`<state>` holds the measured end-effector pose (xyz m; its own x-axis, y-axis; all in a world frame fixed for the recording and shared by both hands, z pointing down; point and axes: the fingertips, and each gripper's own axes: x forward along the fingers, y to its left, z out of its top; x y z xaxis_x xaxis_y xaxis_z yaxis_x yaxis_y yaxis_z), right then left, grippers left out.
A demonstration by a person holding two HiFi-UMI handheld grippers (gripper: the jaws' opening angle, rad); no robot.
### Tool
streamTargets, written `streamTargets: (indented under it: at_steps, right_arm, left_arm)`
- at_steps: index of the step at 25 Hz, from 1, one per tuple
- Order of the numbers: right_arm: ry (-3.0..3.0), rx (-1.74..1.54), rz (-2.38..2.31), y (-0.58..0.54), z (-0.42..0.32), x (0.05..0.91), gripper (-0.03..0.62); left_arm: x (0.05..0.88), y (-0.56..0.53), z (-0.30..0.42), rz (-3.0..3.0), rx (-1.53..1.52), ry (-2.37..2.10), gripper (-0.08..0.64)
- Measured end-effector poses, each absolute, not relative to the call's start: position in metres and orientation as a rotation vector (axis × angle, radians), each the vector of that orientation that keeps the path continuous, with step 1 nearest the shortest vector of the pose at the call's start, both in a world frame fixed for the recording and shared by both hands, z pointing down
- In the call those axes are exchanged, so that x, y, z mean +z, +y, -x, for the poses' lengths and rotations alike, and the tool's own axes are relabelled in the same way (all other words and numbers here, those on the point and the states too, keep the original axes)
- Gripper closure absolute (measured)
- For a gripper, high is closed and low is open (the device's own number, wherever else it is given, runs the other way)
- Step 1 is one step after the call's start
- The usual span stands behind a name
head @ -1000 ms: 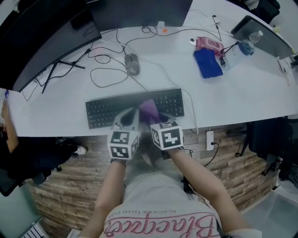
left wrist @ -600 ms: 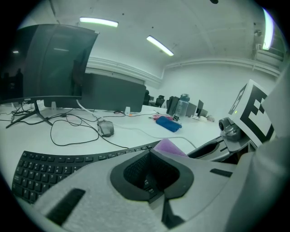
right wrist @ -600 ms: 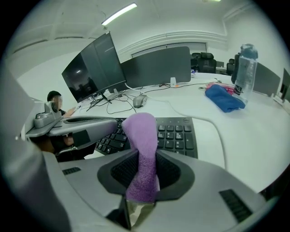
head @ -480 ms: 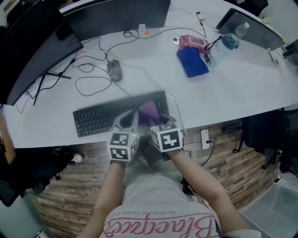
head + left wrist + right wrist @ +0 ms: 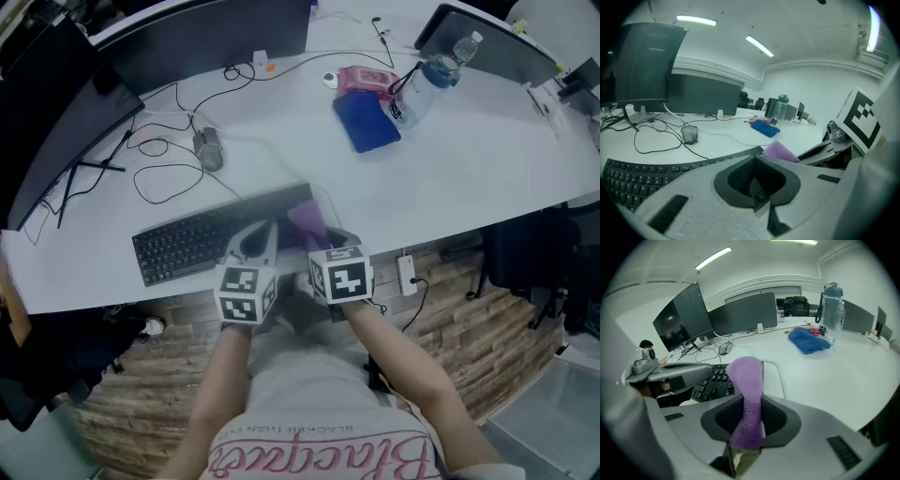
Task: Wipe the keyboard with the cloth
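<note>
Cloth (image 5: 307,221) slid to right end of keyboard (image 5: 187,246), in right tongs (image 5: 325,240), mouse (image 5: 208,148) beyond

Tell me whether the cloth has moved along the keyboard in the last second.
Yes. The cloth, held in the right gripper, has slid rightward along the keyboard, from just past its middle to its right end.

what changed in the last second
The right claw carried the purple fleecy cloth rightwards along the black keyboard, from past its middle to its right end. Nothing was taken hold of or let go: the right claw stays shut on the cloth, and the left claw stays shut and empty beside it.
</note>
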<state>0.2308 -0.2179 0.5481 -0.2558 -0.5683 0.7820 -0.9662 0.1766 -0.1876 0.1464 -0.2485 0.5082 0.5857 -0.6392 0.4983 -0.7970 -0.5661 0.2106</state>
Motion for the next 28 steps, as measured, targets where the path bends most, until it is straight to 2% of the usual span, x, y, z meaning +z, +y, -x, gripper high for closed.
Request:
streamTargets:
  at_steps: [13,22,28]
  right_arm:
    - [-1.806,0.904,-1.495,-0.211,-0.274,0.536,0.495]
    - [-1.944,0.784,-1.592,-0.221,-0.258,0.477,0.495]
    - [-2.173,0.572,-1.638,-0.245,-0.216,0.419,0.495]
  left_arm:
    - [0.488,-0.256,-0.165,-2.474,0.506,-1.128,0.554]
    - [0.461,-0.257,-0.143,-2.506,0.456,-1.18,0.554]
    - [0.426,-0.262,-0.104,-2.524,0.382,-1.289,0.554]
